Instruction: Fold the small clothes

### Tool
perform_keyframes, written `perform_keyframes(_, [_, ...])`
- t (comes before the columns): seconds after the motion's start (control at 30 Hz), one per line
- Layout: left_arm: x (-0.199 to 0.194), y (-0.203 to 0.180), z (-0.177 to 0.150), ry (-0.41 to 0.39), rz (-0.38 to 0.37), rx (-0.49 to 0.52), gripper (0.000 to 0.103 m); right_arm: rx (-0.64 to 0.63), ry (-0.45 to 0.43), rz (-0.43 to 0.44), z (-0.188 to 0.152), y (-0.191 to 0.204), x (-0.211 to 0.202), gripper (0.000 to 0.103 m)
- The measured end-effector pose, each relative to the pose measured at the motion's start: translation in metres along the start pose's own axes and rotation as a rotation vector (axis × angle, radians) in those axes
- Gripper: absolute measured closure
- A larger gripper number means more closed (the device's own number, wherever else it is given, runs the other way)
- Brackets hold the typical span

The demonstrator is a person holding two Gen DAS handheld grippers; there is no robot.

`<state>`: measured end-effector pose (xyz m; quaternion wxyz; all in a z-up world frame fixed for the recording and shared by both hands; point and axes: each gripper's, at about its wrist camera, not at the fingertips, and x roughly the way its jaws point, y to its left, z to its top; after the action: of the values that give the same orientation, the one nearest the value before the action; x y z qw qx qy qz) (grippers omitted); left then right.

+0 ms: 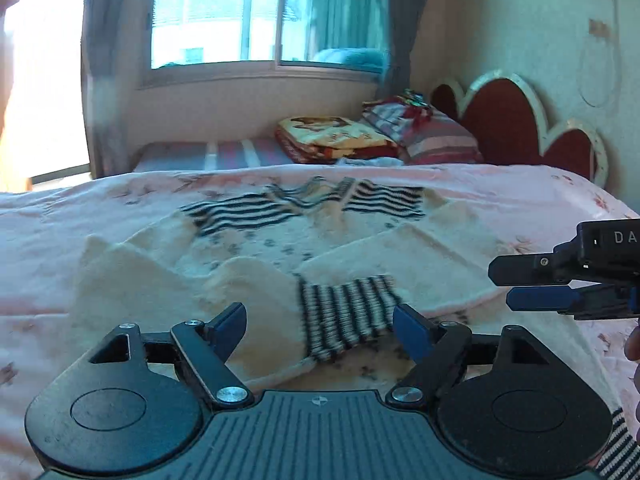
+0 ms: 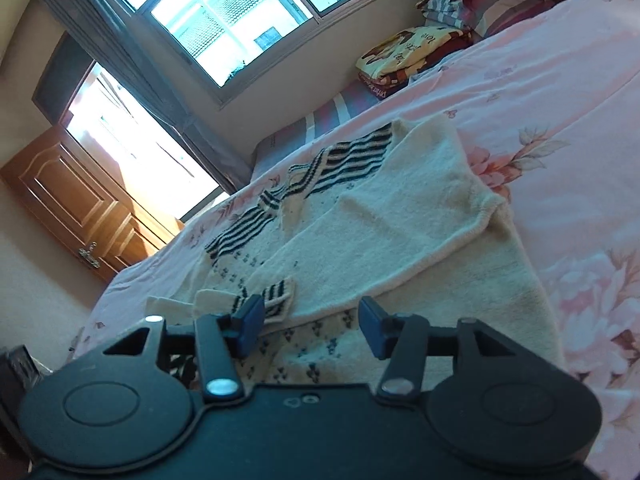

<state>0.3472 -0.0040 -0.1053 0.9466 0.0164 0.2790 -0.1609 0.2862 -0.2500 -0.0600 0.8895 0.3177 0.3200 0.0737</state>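
currently mid-fold, cream sweater lying flat on the pink bedspread with both sleeves crossed in, left gripper and right gripper hovering wide open and empty, next probably gripping the hem

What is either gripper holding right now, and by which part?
Nothing. The left gripper and right gripper are both open, above the cream knitted sweater with black stripes; neither pinches fabric.
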Motion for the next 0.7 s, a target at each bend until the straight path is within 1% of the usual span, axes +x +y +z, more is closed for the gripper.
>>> perform_keyframes(0.03, [-0.008, 0.015, -0.003, 0.002, 0.03, -0.024, 0.035, 0.016, 0.017, 0.022, -0.001, 0.003, 0.01, 0.052])
perform_keyframes(0.07, [-0.012, 0.032, -0.009, 0.013, 0.079, -0.055, 0.041, 0.025, 0.037, 0.038, -0.002, 0.005, 0.02, 0.052])
perform_keyframes(0.13, [-0.013, 0.063, -0.023, 0.038, 0.145, -0.114, 0.041, 0.029, 0.089, 0.023, -0.005, 0.01, 0.04, 0.053])
perform_keyframes(0.2, [-0.012, 0.084, -0.033, 0.078, 0.176, -0.152, 0.041, 0.045, 0.129, 0.021, -0.009, 0.013, 0.056, 0.053])
perform_keyframes(0.27, [-0.005, 0.095, -0.039, 0.094, 0.182, -0.154, 0.041, 0.066, 0.144, 0.049, -0.013, 0.016, 0.064, 0.068])
perform_keyframes(0.3, [0.0, 0.097, -0.041, 0.102, 0.181, -0.15, 0.041, 0.055, 0.14, 0.055, -0.014, 0.019, 0.065, 0.094])
perform_keyframes(0.33, [0.002, 0.099, -0.043, 0.113, 0.184, -0.148, 0.041, 0.022, 0.126, 0.044, -0.014, 0.025, 0.065, 0.097])
perform_keyframes(0.4, [0.006, 0.099, -0.043, 0.107, 0.177, -0.15, 0.041, -0.049, 0.098, 0.012, -0.01, 0.035, 0.062, 0.097])
perform_keyframes(0.47, [0.008, 0.096, -0.042, 0.104, 0.174, -0.144, 0.041, -0.143, 0.032, -0.034, 0.001, 0.041, 0.049, 0.097])
perform_keyframes(0.5, [0.014, 0.094, -0.04, 0.103, 0.175, -0.142, 0.041, -0.166, 0.002, -0.06, 0.008, 0.039, 0.042, 0.097])
perform_keyframes(0.6, [0.019, 0.09, -0.038, 0.101, 0.178, -0.131, 0.041, -0.169, -0.06, -0.13, 0.03, 0.024, 0.024, 0.097])
perform_keyframes(0.67, [0.023, 0.089, -0.037, 0.097, 0.171, -0.132, 0.041, -0.182, -0.082, -0.178, 0.043, 0.011, 0.015, 0.097])
perform_keyframes(0.7, [0.024, 0.088, -0.036, 0.093, 0.171, -0.13, 0.042, -0.182, -0.082, -0.185, 0.046, 0.006, 0.012, 0.097])
